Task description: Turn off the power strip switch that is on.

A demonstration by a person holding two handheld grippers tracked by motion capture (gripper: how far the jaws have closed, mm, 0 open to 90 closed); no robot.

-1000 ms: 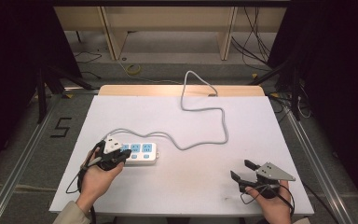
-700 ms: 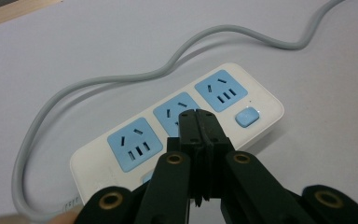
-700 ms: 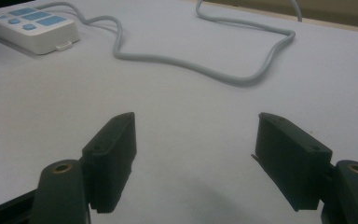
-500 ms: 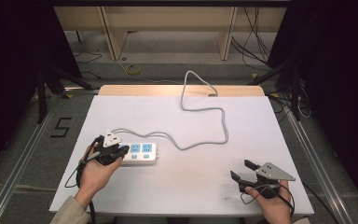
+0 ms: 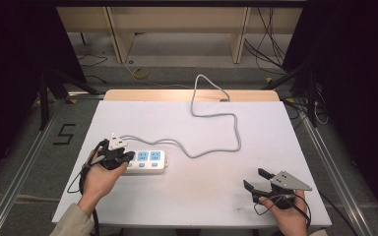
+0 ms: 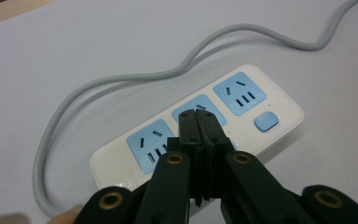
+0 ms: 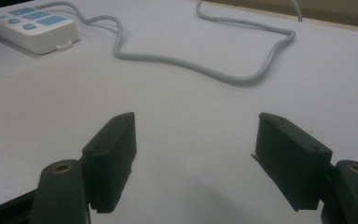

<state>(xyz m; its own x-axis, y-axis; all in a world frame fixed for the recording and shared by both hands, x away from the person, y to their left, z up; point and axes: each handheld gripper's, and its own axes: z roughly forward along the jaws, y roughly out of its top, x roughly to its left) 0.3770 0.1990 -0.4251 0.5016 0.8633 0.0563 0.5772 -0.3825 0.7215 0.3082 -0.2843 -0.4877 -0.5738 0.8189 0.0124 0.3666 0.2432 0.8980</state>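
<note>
A white power strip (image 5: 150, 162) with blue sockets lies on the white table (image 5: 187, 206) at the left. Its grey cable (image 5: 215, 116) loops toward the far edge. My left gripper (image 5: 126, 157) is over the strip's left end, jaws shut together with nothing between them. In the left gripper view the shut tips (image 6: 199, 116) sit over the middle socket of the power strip (image 6: 282, 107), left of its blue switch (image 6: 266, 121); whether they touch is unclear. My right gripper (image 5: 254, 178) rests open at the front right. Its jaws (image 7: 196, 135) are wide apart over bare table.
The cable (image 7: 205, 70) curves across the middle of the table, and the power strip (image 7: 32, 28) lies far off to the upper left in the right gripper view. A wooden strip (image 5: 192, 94) lines the table's far edge. Floor, shelf legs and loose cables lie beyond it.
My left hand has shifted slightly over the strip's left end, jaws still shut. The right hand has stayed put.
</note>
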